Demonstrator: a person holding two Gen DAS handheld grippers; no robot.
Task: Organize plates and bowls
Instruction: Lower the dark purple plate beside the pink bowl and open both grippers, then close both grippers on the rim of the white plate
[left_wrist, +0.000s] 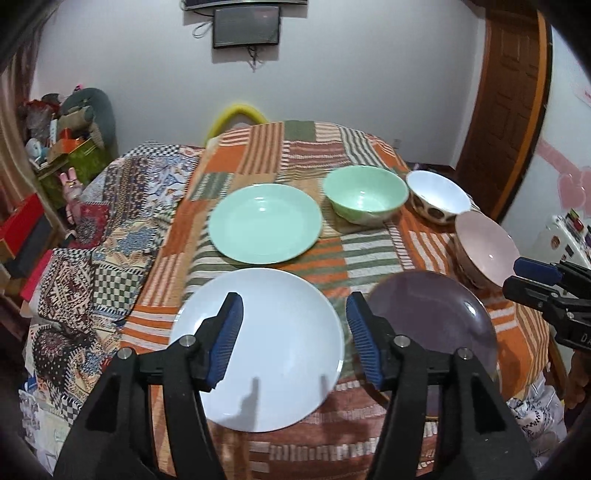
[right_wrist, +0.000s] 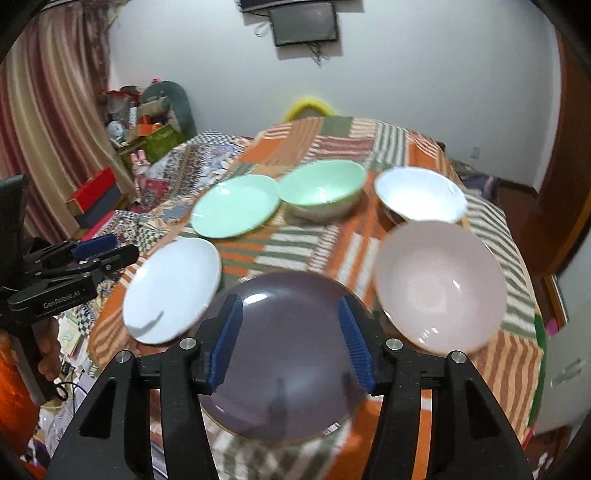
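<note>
only the left wrist view shows the dark spots on the white bowl (left_wrist: 437, 199); the right wrist view shows the whole pink bowl (right_wrist: 441, 286). every dish on the patchwork-covered worktop (left_wrist: 314, 155) looks bare inside. the left tool (left_wrist: 293, 332) hangs wide open over the white plate (left_wrist: 266, 350), the right tool (right_wrist: 290, 336) wide open over the purple plate (right_wrist: 280, 358); neither holds anything.

Bare patchwork tablecloth (left_wrist: 332, 258) runs between the green plate (left_wrist: 264, 223) and white plate (left_wrist: 258, 347). Right edge is crowded: pink bowl (right_wrist: 439, 288) just beside the purple plate (right_wrist: 280, 354), spotted bowl (left_wrist: 437, 197) and green bowl (left_wrist: 365, 199) close behind.
</note>
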